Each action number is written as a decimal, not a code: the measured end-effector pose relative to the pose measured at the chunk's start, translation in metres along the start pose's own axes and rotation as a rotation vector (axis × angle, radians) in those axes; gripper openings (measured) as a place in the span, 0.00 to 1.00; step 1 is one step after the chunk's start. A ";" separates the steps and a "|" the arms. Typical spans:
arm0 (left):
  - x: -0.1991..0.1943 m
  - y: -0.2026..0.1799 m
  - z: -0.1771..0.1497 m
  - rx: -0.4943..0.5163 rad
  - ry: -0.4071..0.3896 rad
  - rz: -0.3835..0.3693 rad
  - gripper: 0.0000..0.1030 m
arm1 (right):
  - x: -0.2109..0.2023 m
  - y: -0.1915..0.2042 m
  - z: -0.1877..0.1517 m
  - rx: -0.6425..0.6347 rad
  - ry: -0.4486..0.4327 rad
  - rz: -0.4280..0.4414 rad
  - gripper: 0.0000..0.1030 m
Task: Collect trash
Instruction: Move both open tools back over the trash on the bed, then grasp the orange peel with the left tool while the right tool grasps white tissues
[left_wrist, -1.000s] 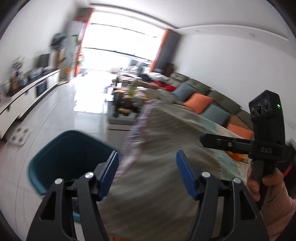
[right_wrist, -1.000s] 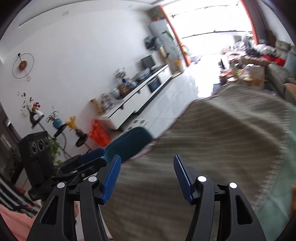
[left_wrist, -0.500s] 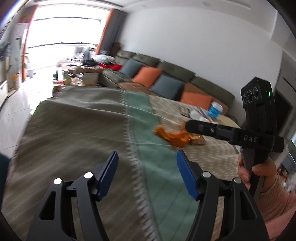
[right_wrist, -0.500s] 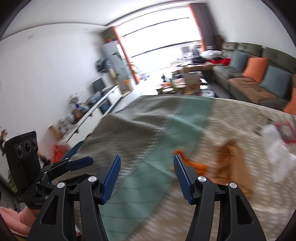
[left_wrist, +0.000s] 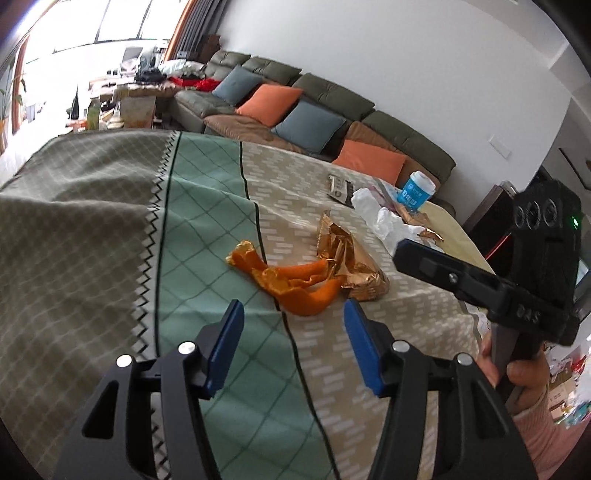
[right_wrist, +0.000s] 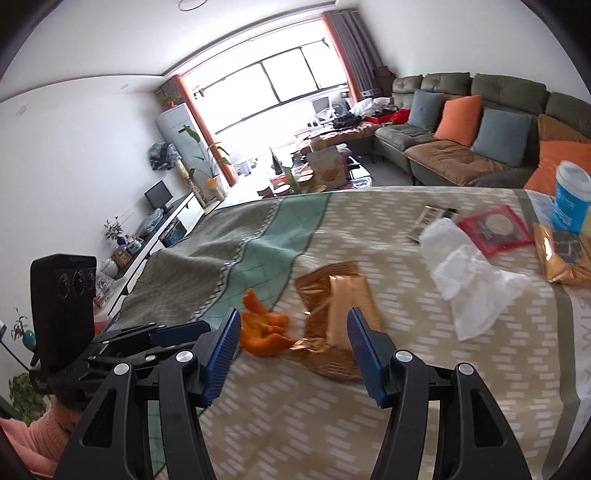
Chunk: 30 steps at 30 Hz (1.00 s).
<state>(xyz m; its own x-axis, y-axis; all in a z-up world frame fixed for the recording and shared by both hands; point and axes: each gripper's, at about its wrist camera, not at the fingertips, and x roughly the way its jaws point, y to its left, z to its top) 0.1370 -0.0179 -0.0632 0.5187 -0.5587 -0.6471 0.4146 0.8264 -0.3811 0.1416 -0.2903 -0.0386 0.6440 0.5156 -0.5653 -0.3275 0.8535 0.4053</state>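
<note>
Judging from how the trash lies, nothing has yet been collected: orange peel (left_wrist: 291, 284), a gold foil wrapper (left_wrist: 351, 262), crumpled white tissue (right_wrist: 469, 273), a red packet (right_wrist: 493, 230) and a blue paper cup (right_wrist: 570, 199) are all seen on the cloth-covered counter (left_wrist: 110, 240). Both the left hand-held gripper (left_wrist: 293, 343) and the right hand-held gripper (right_wrist: 293, 350) are held released and empty. In the left view the peel lies just above the fingertips at frame centre; in the right view the wrapper is framed between the fingers (right_wrist: 221, 350).

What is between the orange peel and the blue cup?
In the left wrist view, the crumpled gold wrapper lies right beside the orange peel, then white tissue nearer the blue cup. Bare tablecloth fills the gaps.
</note>
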 end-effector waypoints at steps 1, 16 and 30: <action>0.002 0.001 0.000 -0.003 0.006 -0.002 0.55 | -0.002 -0.003 0.000 0.007 -0.002 -0.007 0.59; 0.028 0.011 0.008 -0.090 0.060 -0.042 0.28 | -0.011 -0.032 0.003 0.064 -0.039 -0.045 0.59; -0.010 0.011 -0.008 -0.070 -0.007 -0.080 0.15 | -0.022 -0.085 0.029 0.070 -0.057 -0.269 0.65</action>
<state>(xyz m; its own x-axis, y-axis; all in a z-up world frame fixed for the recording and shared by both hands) 0.1300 -0.0023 -0.0663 0.4911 -0.6237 -0.6081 0.4021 0.7816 -0.4769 0.1753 -0.3764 -0.0392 0.7399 0.2645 -0.6185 -0.0927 0.9508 0.2958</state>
